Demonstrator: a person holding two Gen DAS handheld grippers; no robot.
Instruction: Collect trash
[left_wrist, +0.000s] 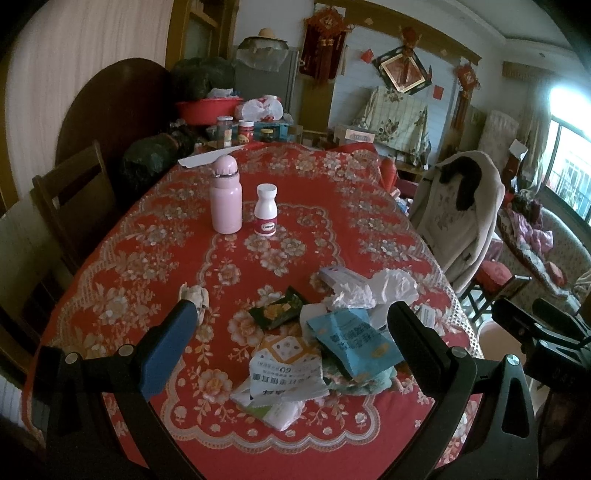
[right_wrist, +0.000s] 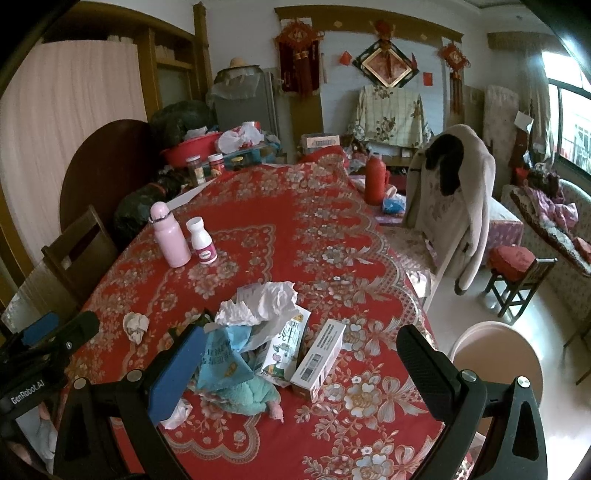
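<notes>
A heap of trash lies on the red flowered tablecloth (left_wrist: 155, 258): a blue snack bag (left_wrist: 351, 336), a white and orange wrapper (left_wrist: 284, 365), a dark green wrapper (left_wrist: 280, 312), crumpled white tissue (left_wrist: 373, 288). A small paper ball (left_wrist: 194, 295) lies apart at the left. My left gripper (left_wrist: 291, 317) is open above the heap. In the right wrist view my right gripper (right_wrist: 301, 349) is open over the heap, with the blue bag (right_wrist: 218, 362), a milk carton (right_wrist: 284, 347), a white box (right_wrist: 319, 360) and tissue (right_wrist: 266, 302) between its fingers. The paper ball (right_wrist: 136, 325) lies left.
A pink flask (left_wrist: 225, 195) and a white pill bottle (left_wrist: 266, 210) stand mid-table. Jars and a red basin (left_wrist: 205, 109) crowd the far end. A pale round bin (right_wrist: 495, 358) stands on the floor right of the table. A chair with a coat (right_wrist: 454, 199) is beside it.
</notes>
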